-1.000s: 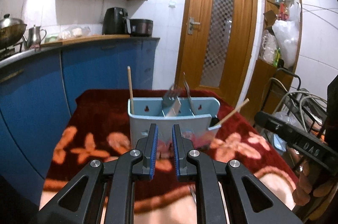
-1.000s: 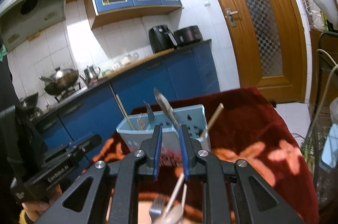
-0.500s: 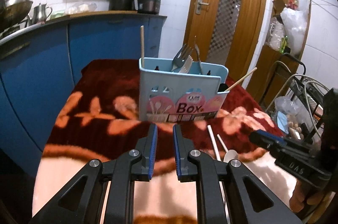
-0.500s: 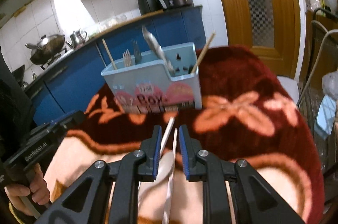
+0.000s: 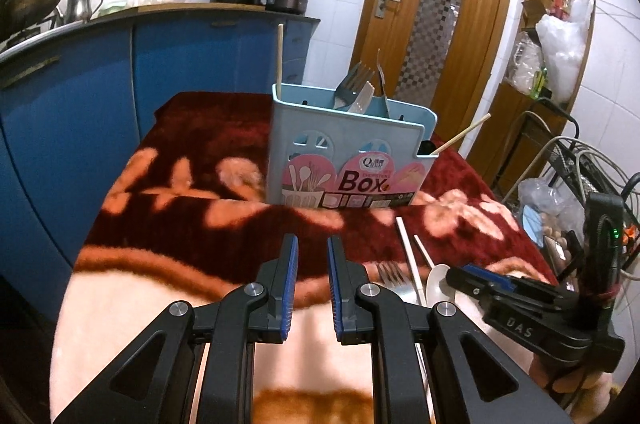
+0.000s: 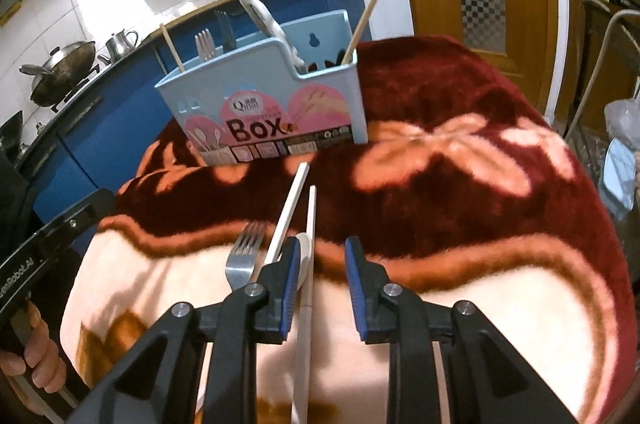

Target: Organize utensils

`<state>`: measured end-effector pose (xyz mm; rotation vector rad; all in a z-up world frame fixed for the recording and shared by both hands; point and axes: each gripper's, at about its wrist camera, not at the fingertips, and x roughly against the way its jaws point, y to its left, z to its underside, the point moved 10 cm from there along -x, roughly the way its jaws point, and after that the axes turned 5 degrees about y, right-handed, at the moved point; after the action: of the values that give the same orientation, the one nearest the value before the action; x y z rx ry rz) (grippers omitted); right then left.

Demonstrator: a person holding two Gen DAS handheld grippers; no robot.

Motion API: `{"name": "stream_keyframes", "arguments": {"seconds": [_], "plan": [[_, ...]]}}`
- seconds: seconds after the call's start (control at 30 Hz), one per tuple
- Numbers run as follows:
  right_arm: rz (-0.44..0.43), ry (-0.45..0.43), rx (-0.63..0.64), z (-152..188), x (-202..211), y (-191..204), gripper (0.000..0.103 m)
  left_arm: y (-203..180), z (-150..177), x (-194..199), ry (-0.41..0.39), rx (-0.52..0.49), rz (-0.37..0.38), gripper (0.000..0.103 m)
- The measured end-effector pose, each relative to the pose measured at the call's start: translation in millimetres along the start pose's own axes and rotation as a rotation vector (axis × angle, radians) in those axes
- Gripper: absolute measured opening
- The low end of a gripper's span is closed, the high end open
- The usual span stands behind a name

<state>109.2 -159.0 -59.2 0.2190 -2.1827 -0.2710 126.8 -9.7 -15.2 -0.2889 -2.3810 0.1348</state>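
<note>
A light blue utensil box (image 5: 348, 151) marked "Box" stands on the flowered blanket; it also shows in the right wrist view (image 6: 272, 103). It holds forks, a spoon and wooden chopsticks. On the blanket lie a metal fork (image 6: 242, 256), two white chopsticks (image 6: 308, 264) and a white spoon (image 5: 438, 278). My right gripper (image 6: 322, 256) is open, low over the blanket, with one white chopstick between its fingers near the left one. My left gripper (image 5: 310, 260) is slightly open and empty, left of these utensils.
The blanket (image 6: 460, 191) covers a table. Blue kitchen cabinets (image 5: 80, 95) run along the left. A wooden door (image 5: 432, 3) stands behind the box. A wire rack with cables and bags (image 5: 560, 175) is at the right.
Both grippers have tilted down and drawn back from the box. The right gripper's jaws have opened wider and come down around a white chopstick. The left jaws have opened slightly.
</note>
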Motion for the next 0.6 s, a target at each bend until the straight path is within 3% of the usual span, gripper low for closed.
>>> {"name": "stream_keyframes", "arguments": {"seconds": [0.2, 0.3, 0.6], "plan": [[0.013, 0.014, 0.002, 4.3, -8.8, 1.0, 0.025, -2.0, 5.3, -6.3, 0.021, 0.002, 0.005, 0.015], [0.010, 0.003, 0.012, 3.8, -8.3, 2.7, 0.010, -0.8, 7.4, -7.5, 0.025, 0.012, 0.002, 0.015], [-0.040, -0.060, -0.015, -6.6, 12.3, 0.0, 0.005, -14.7, 15.0, -19.8, 0.067, -0.010, 0.011, 0.015]]}}
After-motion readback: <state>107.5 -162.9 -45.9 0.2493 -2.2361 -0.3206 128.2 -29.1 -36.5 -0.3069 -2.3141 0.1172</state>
